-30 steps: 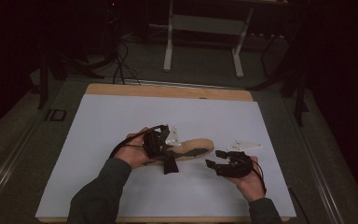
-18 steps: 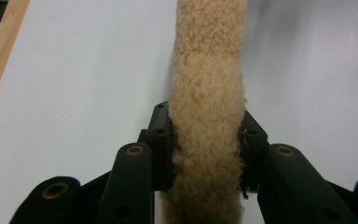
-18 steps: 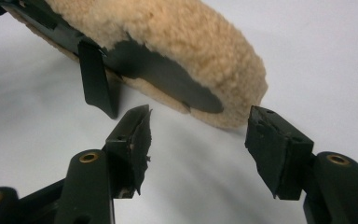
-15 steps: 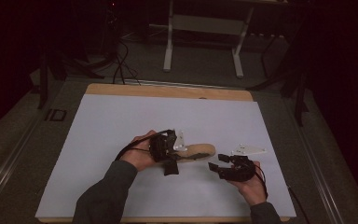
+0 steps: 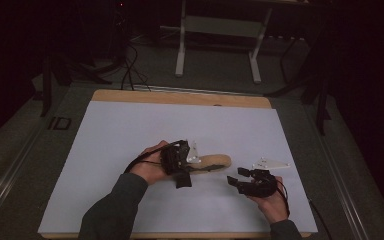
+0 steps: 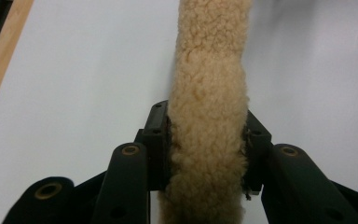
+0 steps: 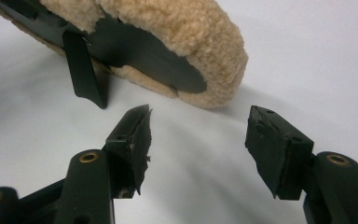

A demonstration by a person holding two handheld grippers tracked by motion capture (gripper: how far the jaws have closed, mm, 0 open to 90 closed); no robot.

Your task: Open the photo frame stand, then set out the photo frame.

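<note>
2 grippers work near the front edge of the table. In the left gripper view, the left gripper (image 6: 207, 140) has its pads against both sides of a tan fleecy slipper (image 6: 209, 116); its jaws have just been opening a little, yet the fleece still sits pressed between them. In the high view the left gripper (image 5: 180, 159) clasps the slipper's left end, with the hand and a dark sleeve behind it.

The right gripper (image 7: 198, 140) stands with its jaws apart and nothing between them; white table surface shows in the gap. In the high view it (image 5: 245, 181) lies just to the right of and nearer than the slipper's free end, close but not touching.

Hidden or unclear: the left gripper covers the slipper's left end in the high view, and its own view cuts the slipper off at top and bottom. The right gripper view shows a dark sole (image 7: 144, 51) under the fleece, its left part cut off by the frame; a dark strip hanging below it is hard to identify.

The slipper (image 5: 212, 161) lies with its long axis running left to right, the rounded free end pointing right, on the white sheet (image 5: 130, 130) that covers the wooden table (image 5: 180, 96).

Writing: "ID" (image 5: 59, 123) is readable on the floor left of the table.
</note>
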